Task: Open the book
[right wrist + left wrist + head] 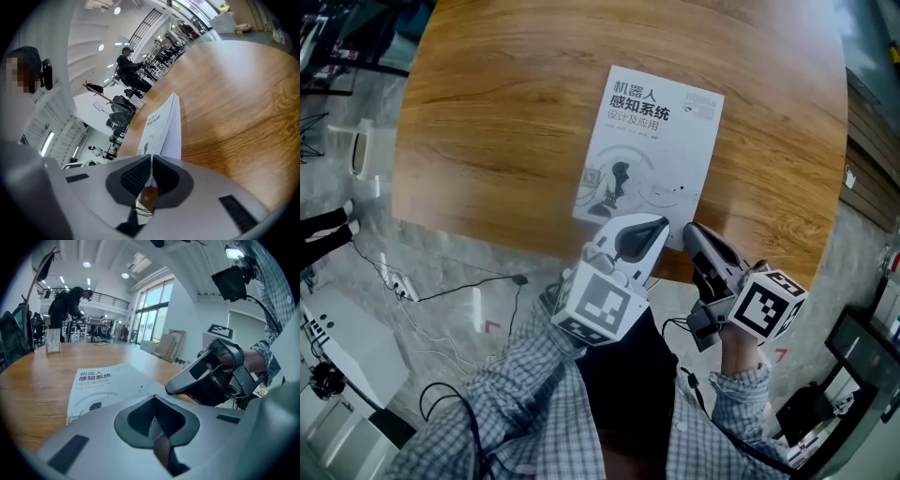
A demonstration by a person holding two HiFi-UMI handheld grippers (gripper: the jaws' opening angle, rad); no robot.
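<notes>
1. Round wooden table [487,122] is carrying the book [652,155], cover up, near its front edge.
2. Left gripper [659,227], jaws together, is sitting over the book's near edge.
3. Right gripper [693,232] is pinching the book's near right corner.

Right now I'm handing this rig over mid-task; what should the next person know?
Left claw: shut, over the book's near edge.
Right claw: shut on the book's near right corner, seemingly its cover.
Book: closed, flat on the wooden table, cover up.
Done: corner pinched. Left: lift the cover and swing it open.
</notes>
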